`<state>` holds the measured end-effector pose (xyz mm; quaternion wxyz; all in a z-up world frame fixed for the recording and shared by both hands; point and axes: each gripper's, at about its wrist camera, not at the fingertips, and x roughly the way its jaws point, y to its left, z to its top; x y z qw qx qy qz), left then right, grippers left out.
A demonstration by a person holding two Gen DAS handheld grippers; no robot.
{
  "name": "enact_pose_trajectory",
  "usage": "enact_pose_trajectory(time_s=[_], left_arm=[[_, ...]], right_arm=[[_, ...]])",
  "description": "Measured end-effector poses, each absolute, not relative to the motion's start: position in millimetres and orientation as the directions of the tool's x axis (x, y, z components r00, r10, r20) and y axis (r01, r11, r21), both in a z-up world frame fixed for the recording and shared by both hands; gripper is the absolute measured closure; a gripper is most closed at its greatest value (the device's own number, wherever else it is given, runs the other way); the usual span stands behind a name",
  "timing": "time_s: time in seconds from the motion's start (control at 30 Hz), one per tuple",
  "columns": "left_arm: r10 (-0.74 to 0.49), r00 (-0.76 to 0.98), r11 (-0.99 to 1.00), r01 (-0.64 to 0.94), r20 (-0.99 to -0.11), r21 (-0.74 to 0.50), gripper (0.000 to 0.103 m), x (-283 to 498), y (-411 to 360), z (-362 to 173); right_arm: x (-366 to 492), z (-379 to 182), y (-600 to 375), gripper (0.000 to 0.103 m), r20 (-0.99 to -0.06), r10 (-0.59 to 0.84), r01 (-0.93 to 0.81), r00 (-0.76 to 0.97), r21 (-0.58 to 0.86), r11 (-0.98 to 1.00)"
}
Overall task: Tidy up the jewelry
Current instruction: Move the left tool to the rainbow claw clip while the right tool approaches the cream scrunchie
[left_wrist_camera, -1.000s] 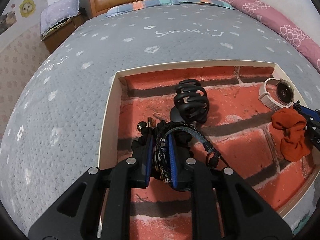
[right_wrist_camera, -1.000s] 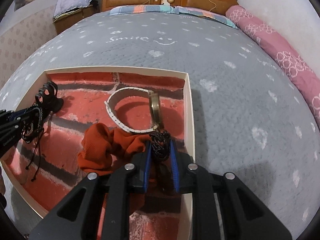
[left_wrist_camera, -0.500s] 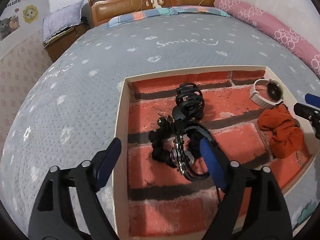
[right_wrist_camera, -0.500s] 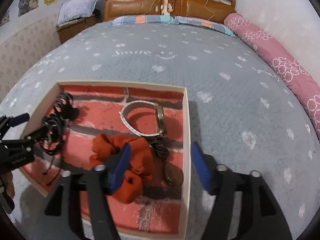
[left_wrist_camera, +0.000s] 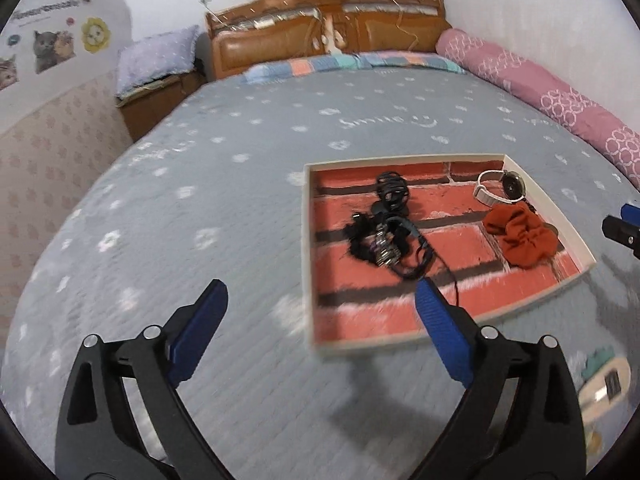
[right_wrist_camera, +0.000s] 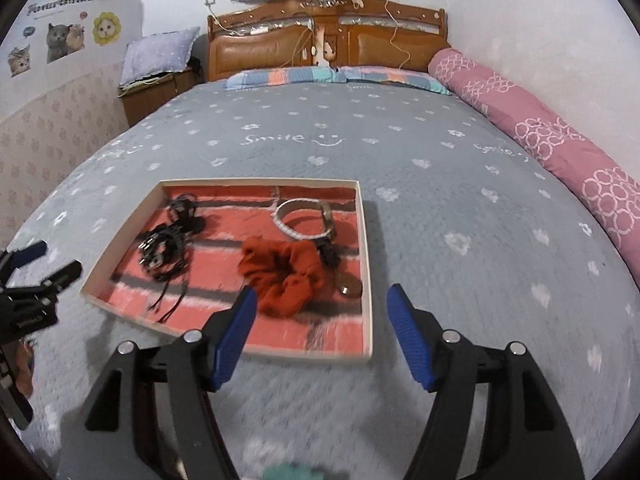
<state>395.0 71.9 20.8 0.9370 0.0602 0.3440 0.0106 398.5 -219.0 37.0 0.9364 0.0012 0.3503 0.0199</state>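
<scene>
left claw (left_wrist_camera: 320,300) opening, empty, tray (left_wrist_camera: 306,240) ahead

Bare bedspread (right_wrist_camera: 460,280) around tray (right_wrist_camera: 366,264)

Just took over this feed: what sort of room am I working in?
Most likely a home bedroom: a bed with a grey quilt, a carved wooden headboard and a pink bolster. The jewelry tray sits on the quilt.

A tray (right_wrist_camera: 366,240) lies on the bed (right_wrist_camera: 460,184). In it, cords (right_wrist_camera: 164,252) lie left, a scrunchie (right_wrist_camera: 284,276) right, a watch (right_wrist_camera: 304,220) behind.
</scene>
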Motion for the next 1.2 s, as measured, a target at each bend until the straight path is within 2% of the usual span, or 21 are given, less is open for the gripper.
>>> enact_pose_trajectory(time_s=[0.17,0.57,0.67,0.83,1.2], left_arm=[[0.095,0.789,0.991,-0.019,-0.607,0.131,0.005,334.6,102.1,35.6],[0.1,0.767,0.995,-0.07,-0.634,0.072,0.005,239.7,172.2,19.3],[0.109,0.762,0.994,-0.089,-0.638,0.064,0.005,230.7,187.4,13.4],[0.069,0.747,0.994,-0.106,-0.661,-0.016,0.005,225.4,206.6,-4.0],[0.112,0.709,0.992,-0.114,-0.697,0.044,0.006,242.2,203.5,-31.2]], right_arm=[[350.5,39.9,-210.1,0.036,-0.629,0.034,-0.041,0.777,0.002,0.999],[263.0,22.7,-204.0,0.036,-0.623,0.01,-0.01,0.782,0.004,1.0],[238.1,14.6,-204.9,0.036,-0.624,-0.005,0.01,0.781,0.005,1.0],[218.9,-0.7,-201.6,0.036,-0.648,-0.018,0.026,0.761,0.002,1.0],[201.9,-26.1,-182.3,0.036,-0.69,-0.041,0.029,0.723,-0.029,0.999]])
